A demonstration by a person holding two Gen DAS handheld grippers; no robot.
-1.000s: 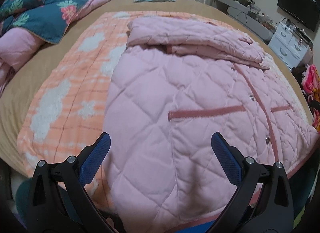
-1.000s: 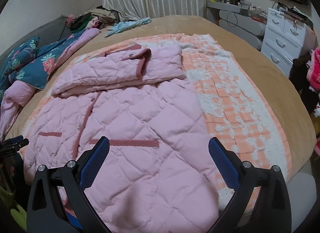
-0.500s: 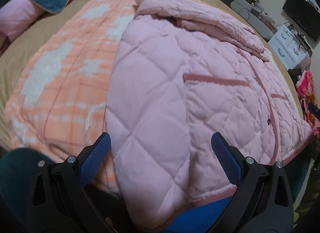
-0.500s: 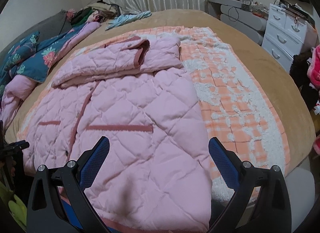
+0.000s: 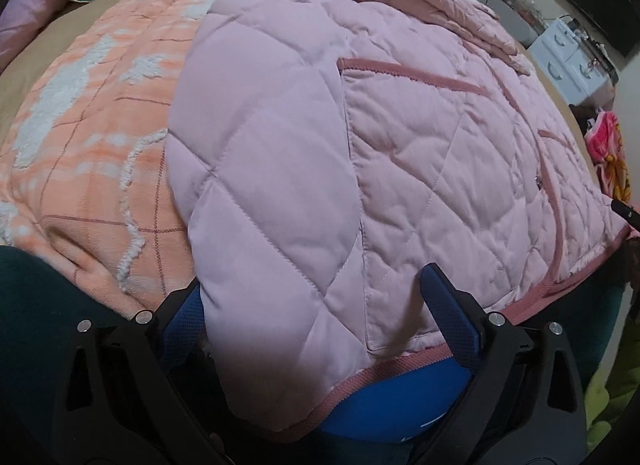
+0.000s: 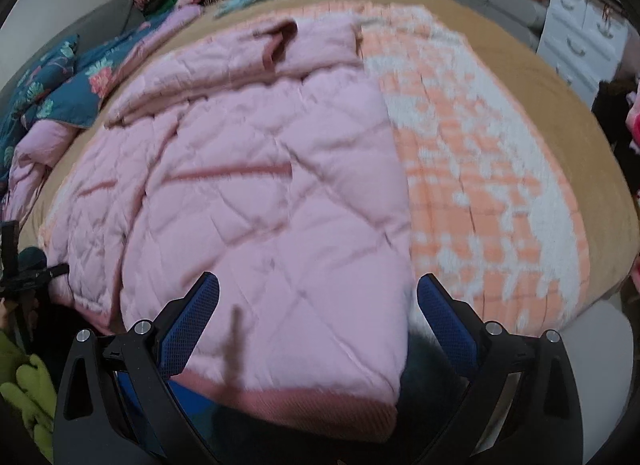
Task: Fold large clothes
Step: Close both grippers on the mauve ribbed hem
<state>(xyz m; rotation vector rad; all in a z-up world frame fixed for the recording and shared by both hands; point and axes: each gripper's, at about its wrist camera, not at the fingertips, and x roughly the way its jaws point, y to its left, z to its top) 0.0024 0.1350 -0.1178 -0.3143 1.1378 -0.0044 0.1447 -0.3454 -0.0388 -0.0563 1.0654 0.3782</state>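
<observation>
A pink quilted jacket [image 5: 280, 137] with darker pink trim lies flat on an orange-and-white blanket [image 5: 92, 113], its sleeves folded across the far end [image 6: 240, 57]. My left gripper [image 5: 316, 317] is open at the jacket's near left corner, and the trimmed hem [image 5: 360, 381] lies between its blue pads. My right gripper [image 6: 318, 317] is open at the near right corner [image 6: 320, 397], low over the hem; this view is blurred. From the frames I cannot tell whether either pad touches the cloth.
The blanket [image 6: 480, 185] covers a tan bed [image 6: 580, 117]. A blue floral quilt [image 6: 60, 93] lies at the far left. White drawers [image 6: 580, 33] stand to the right. Something blue [image 5: 384, 405] shows under the hem, and a green item [image 6: 28, 397] sits low on the left.
Both grippers have dropped and closed in on the jacket's near hem. The hem now sits between each pair of fingers. Both stay open.
</observation>
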